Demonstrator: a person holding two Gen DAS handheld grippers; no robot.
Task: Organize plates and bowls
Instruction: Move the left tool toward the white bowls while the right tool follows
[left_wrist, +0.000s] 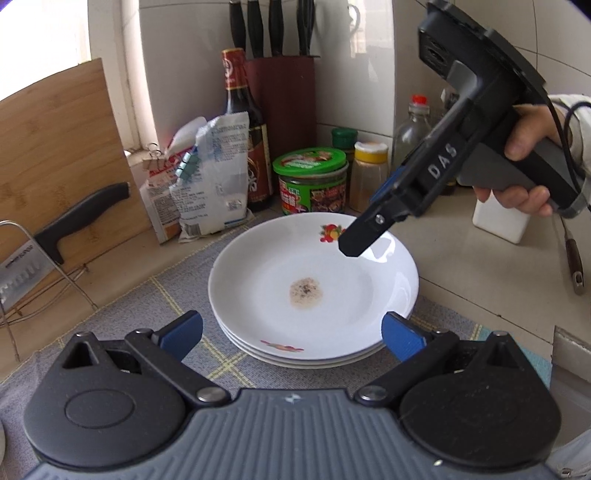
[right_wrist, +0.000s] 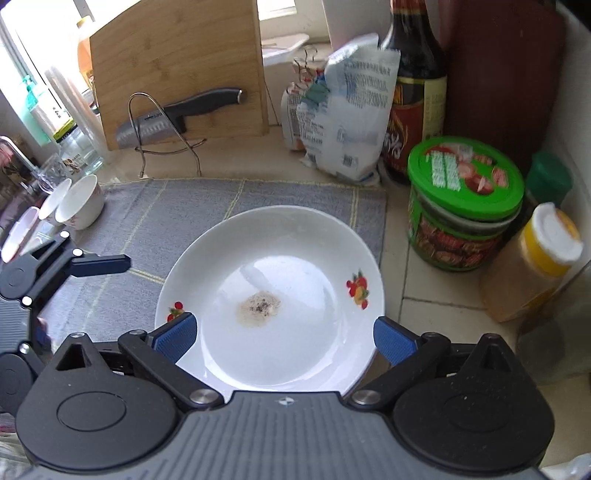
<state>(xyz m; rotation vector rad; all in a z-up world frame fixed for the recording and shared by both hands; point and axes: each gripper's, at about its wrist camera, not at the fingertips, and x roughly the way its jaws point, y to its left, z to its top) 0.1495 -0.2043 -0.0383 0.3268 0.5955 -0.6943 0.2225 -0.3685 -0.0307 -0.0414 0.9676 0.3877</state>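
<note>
We find three plates (left_wrist: 314, 291) stacked on the grey mat (right_wrist: 177, 218); plates look done. Small bowls (right_wrist: 79, 201) sit unstacked at the mat's far left edge, so bowls remain. Left gripper (left_wrist: 291, 334) and right gripper (right_wrist: 284, 332) both spread wide, holding nothing.

Black-and-grey right gripper (left_wrist: 349, 248) marked "DAS", blue finger pads (right_wrist: 177, 334), black cable (left_wrist: 563, 125)
</note>
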